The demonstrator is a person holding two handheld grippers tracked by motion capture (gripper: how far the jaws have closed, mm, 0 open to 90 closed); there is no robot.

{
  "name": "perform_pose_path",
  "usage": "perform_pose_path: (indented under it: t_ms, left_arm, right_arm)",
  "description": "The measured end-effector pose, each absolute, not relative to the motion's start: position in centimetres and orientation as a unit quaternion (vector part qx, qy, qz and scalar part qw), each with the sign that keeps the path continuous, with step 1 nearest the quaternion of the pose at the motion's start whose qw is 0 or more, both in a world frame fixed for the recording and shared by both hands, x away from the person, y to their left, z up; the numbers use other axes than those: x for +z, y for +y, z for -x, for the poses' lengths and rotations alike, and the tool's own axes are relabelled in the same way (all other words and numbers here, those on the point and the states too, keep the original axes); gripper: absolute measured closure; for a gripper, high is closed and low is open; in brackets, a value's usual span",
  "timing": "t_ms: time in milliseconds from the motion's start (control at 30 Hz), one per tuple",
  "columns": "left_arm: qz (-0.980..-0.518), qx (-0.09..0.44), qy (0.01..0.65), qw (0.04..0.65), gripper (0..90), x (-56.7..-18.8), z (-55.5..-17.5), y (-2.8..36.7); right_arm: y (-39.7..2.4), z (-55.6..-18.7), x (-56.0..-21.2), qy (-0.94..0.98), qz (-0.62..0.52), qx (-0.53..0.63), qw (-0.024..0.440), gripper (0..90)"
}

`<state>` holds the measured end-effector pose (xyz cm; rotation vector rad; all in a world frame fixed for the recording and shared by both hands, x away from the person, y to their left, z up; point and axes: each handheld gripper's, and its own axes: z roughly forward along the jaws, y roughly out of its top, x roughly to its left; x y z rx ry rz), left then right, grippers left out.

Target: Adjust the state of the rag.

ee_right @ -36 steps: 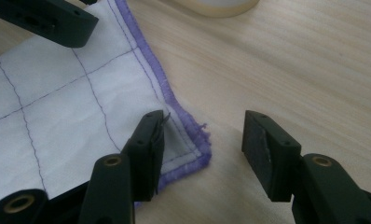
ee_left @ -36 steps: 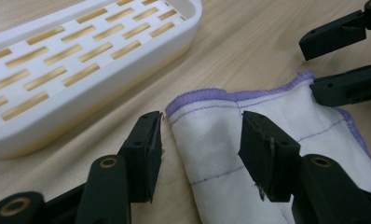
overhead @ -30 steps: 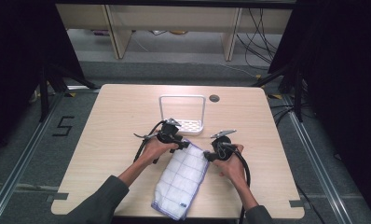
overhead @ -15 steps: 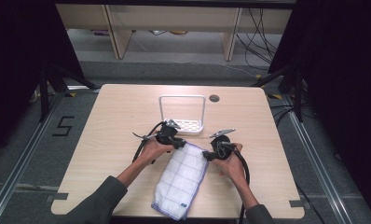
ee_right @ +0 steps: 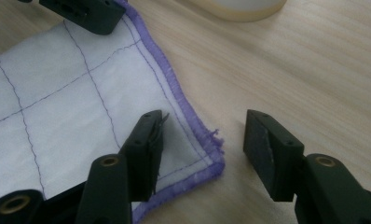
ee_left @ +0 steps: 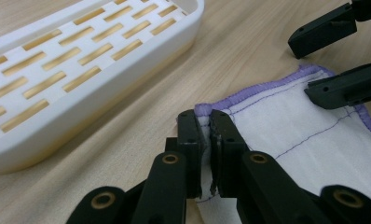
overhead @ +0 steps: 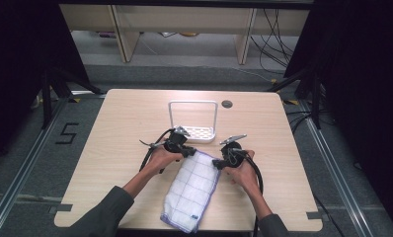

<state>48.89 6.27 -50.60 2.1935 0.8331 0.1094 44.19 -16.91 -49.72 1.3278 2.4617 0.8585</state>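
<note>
A white cloth (overhead: 192,190) with purple stitched squares and a purple hem lies flat on the wooden table (overhead: 135,113), running towards the near edge. My left gripper (overhead: 188,152) is at the cloth's far left corner. In the left gripper view its jaws (ee_left: 203,116) have just been closing and now pinch the cloth (ee_left: 291,126) at that corner. My right gripper (overhead: 217,162) is at the far right corner. In the right gripper view it (ee_right: 202,126) stands open astride the cloth (ee_right: 58,107), one pad over the fabric and the other over bare wood.
A white slotted rack (overhead: 193,132) with a tall wire handle stands just beyond the left gripper; its base (ee_left: 81,60) lies close to the jaws. A small round hole (overhead: 227,104) sits near the table's far edge. Shelving and cables lie past the table.
</note>
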Motion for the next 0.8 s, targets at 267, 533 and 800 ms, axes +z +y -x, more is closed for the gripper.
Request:
perform_pose_path:
  t_ms: [267,533,800]
  left_arm:
    - [-0.861,0.045,0.325,0.389,84.2,-50.6,-48.8,6.7]
    - [-0.853,0.043,0.325,0.406,85.0,-49.3,-48.5,7.7]
    - [-0.852,0.046,0.316,0.414,85.0,-48.1,-47.8,8.5]
  right_arm:
    - [-16.4,-44.0,-49.6,0.851,-0.421,0.298,0.097,80.0]
    - [-16.3,-44.1,-48.6,0.85,-0.402,0.325,0.103,83.9]
    - [-16.0,-44.3,-47.9,0.849,-0.398,0.333,0.103,84.0]
